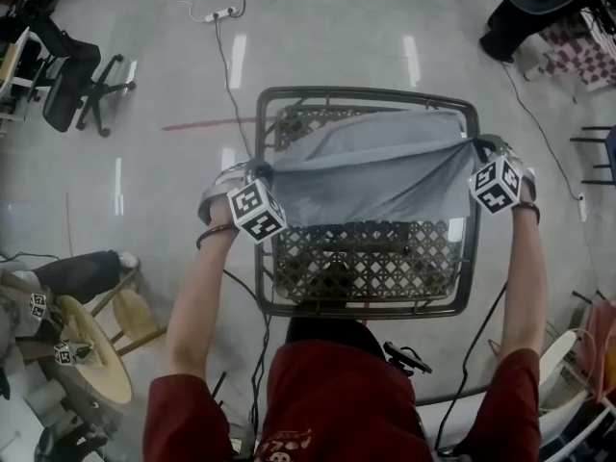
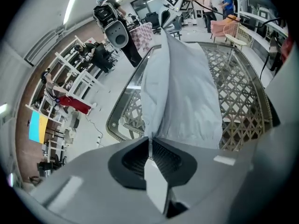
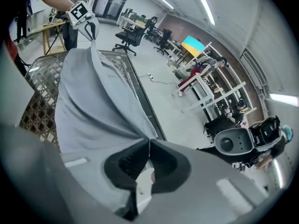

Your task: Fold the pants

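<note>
A: Why spread so wide above the table [image 1: 366, 309]?
B: Pulled taut, likely for laying down flat without wrinkles. Left gripper [image 1: 260, 169] and right gripper [image 1: 478, 148] each clamped tight on an opposite edge of the pants [image 1: 371, 176].

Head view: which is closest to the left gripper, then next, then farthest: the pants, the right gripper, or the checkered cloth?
1. Pants: pinched in the left gripper's jaws.
2. Right gripper: on the right, holding the other end.
3. Checkered cloth: far top-right corner.
</note>
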`<state>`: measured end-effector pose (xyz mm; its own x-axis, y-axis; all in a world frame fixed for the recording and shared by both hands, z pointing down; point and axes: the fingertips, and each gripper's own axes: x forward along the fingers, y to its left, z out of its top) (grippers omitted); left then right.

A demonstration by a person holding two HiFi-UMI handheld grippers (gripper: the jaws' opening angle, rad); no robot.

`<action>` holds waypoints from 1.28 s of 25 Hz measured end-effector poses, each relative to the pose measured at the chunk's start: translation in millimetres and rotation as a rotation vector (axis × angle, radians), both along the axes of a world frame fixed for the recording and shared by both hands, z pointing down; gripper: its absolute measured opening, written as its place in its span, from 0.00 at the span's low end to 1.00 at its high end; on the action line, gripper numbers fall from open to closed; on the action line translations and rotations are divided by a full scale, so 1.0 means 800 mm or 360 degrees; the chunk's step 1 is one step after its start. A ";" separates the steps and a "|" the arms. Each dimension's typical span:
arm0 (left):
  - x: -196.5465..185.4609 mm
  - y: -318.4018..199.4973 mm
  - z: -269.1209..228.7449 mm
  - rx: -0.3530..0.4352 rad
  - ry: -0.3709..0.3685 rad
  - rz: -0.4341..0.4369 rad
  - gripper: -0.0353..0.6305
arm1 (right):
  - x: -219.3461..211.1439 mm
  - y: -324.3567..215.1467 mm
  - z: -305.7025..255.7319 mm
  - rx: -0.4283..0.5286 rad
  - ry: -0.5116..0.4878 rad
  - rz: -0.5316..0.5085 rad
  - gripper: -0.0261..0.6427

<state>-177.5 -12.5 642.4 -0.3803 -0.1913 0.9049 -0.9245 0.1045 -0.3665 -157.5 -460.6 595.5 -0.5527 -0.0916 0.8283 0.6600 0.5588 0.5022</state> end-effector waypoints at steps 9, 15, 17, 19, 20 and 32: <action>-0.055 0.006 0.048 -0.0063 0.0037 -0.0038 0.11 | -0.084 0.001 0.073 0.0050 0.0103 0.0008 0.05; -0.057 0.009 0.076 -0.0059 -0.0004 -0.0068 0.17 | -0.094 -0.004 0.128 0.0133 0.0166 0.0033 0.08; -0.061 0.012 0.080 -0.0050 -0.0012 -0.0085 0.21 | -0.099 -0.005 0.137 0.0136 0.0149 0.0067 0.11; -0.067 0.014 0.081 -0.0041 -0.0021 -0.0092 0.24 | -0.104 -0.005 0.143 0.0142 0.0140 0.0092 0.17; -0.070 0.014 0.082 -0.0038 -0.0023 -0.0094 0.25 | -0.104 -0.004 0.147 0.0150 0.0143 0.0100 0.19; -0.069 0.021 0.070 -0.0027 -0.0040 -0.0108 0.30 | -0.100 -0.004 0.140 0.0156 0.0020 0.0175 0.21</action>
<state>-232.9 4.2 698.5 -0.4143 -0.1493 0.8978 -0.9061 0.1602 -0.3915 -237.7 -463.6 707.3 -0.5247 -0.2319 0.8191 0.6037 0.5769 0.5501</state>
